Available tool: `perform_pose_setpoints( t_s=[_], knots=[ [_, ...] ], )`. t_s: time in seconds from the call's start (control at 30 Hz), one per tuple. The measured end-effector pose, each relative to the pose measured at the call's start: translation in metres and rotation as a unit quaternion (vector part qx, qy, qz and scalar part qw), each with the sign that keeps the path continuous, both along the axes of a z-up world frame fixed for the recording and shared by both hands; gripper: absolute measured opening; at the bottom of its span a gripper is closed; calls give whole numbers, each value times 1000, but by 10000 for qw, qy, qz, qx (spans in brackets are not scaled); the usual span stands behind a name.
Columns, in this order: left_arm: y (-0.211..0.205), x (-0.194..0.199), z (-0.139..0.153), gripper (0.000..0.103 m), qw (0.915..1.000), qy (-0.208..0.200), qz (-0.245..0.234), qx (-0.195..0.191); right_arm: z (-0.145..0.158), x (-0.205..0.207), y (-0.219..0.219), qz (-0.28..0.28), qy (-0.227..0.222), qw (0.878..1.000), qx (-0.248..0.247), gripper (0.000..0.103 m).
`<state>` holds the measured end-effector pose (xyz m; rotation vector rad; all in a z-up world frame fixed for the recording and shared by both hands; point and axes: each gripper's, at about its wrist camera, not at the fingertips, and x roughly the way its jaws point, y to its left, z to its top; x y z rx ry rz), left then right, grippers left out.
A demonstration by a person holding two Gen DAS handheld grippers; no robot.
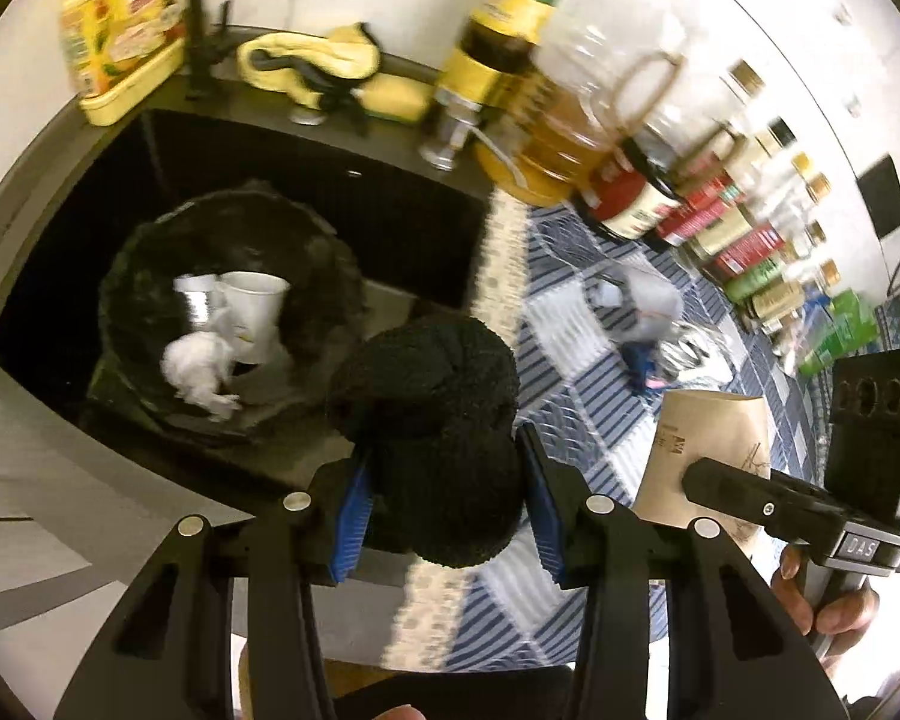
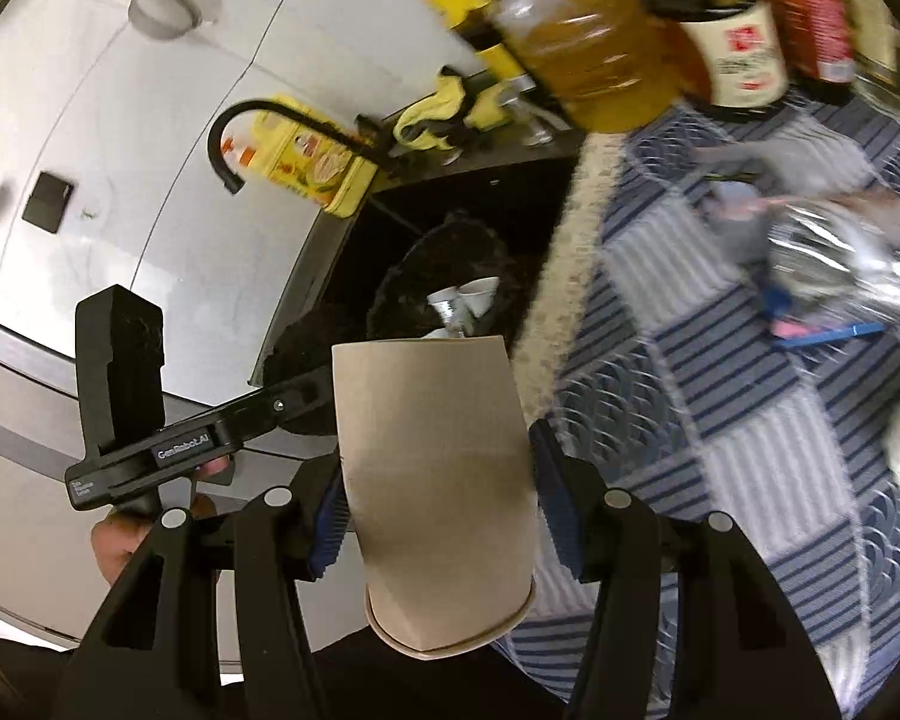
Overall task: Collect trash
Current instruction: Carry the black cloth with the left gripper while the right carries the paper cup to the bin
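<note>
The dark sink (image 1: 390,228) holds a black-lined trash bin (image 1: 150,252) with white paper cups (image 1: 252,306) and a crumpled tissue (image 1: 201,369) already in it. That bin looks like the drop point for both loads. To its right lies the tabletop under a blue striped cloth (image 1: 576,324), where silver foil wrappers (image 1: 684,348) and other scraps still wait, near a row of sauce bottles (image 1: 744,228).

The left gripper (image 1: 444,501) has its fingers clamped on a black scouring-pad-like wad (image 1: 444,414), just short of the bin's rim. The right gripper (image 2: 438,516) has its fingers pressed on a brown paper cup (image 2: 438,468), mouth toward the camera and squashed a little by the grip.

To drop well, I judge each load should be carried fully over the bin opening before the fingers part, the wad first since it sits nearer. The two grippers are close together, so taking turns would avoid a knock. The cup is light and may cling to one blue pad, so open wide.

Writing: the left gripper's body reads "GenRobot.AI" in the right wrist view, and the right gripper's reads "DAS" in the left. The cup bears dark print too blurred to read, as are the yellow tin (image 1: 120,30) and the bottle labels.
</note>
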<state>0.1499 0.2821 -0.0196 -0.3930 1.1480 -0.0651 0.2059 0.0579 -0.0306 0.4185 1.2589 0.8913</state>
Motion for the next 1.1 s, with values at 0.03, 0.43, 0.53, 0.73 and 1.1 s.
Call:
perform_pose_setpoints(
  t_s=[0.03,0.43,0.53,0.73,1.1],
  knots=[
    [8,0,0,43,10000,-2,22,2,0,1,10,25,-7,10000,-11,55],
    [127,20,-17,43,9997,-84,209,-56,-9,16,132,-3,-128,9996,-252,55],
    [152,31,-24,44,9997,-128,204,-63,-17,19,160,29,-106,9996,-273,55],
    [183,56,-38,44,9996,-25,134,-248,-27,36,189,-98,-191,9991,-360,55],
    [206,102,-94,44,9967,729,-134,-324,-60,72,206,-837,-4,9949,-561,55]
  ],
)
